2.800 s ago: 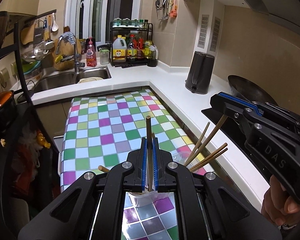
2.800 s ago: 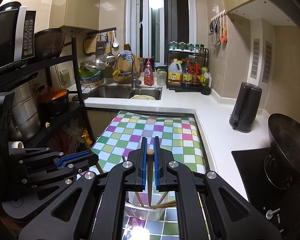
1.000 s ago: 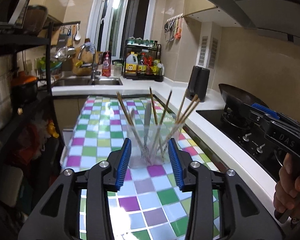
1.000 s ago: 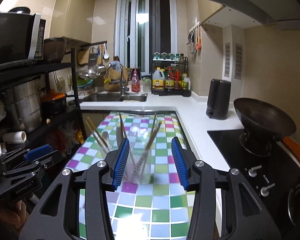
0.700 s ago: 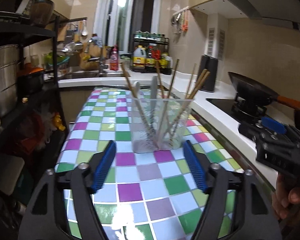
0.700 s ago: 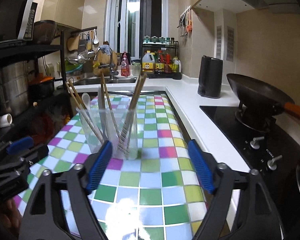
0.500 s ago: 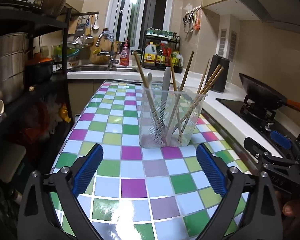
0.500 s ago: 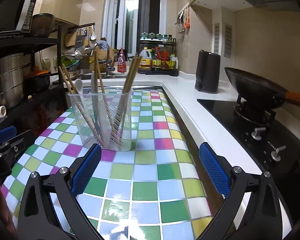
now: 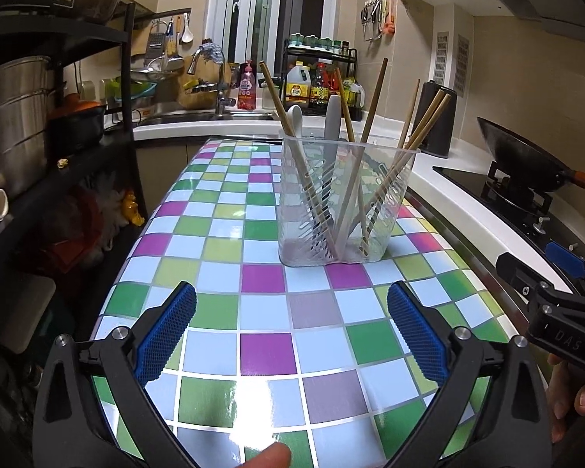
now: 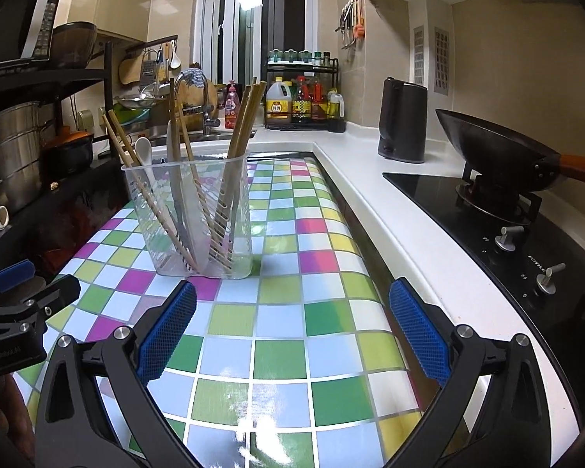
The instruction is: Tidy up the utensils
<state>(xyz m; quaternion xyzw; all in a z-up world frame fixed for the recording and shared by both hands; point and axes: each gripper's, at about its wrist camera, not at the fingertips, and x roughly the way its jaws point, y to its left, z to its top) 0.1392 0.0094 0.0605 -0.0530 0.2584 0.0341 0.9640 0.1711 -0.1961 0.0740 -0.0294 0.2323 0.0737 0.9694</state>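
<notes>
A clear plastic utensil holder (image 9: 389, 199) stands upright on the checkered tabletop (image 9: 261, 277). It holds several wooden chopsticks (image 9: 374, 97), a white spoon (image 9: 295, 115) and a grey utensil (image 9: 332, 117). My left gripper (image 9: 291, 325) is open and empty, low over the table in front of the holder. My right gripper (image 10: 292, 321) is open and empty, in front and to the right of the holder (image 10: 239, 210). The right gripper also shows at the right edge of the left wrist view (image 9: 557, 312), and the left gripper at the left edge of the right wrist view (image 10: 11, 312).
A white counter (image 10: 386, 202) runs along the table's right side with a black kettle (image 10: 403, 124), a hob (image 10: 499, 218) and a wok (image 10: 495, 144). A sink (image 9: 202, 117) and a bottle rack (image 9: 319, 89) are at the back. A black shelf with pots (image 9: 15, 117) stands left.
Both grippers let go of their chopsticks into the holder, opened wide, and drew back and down from above the holder to low over the table in front of it.
</notes>
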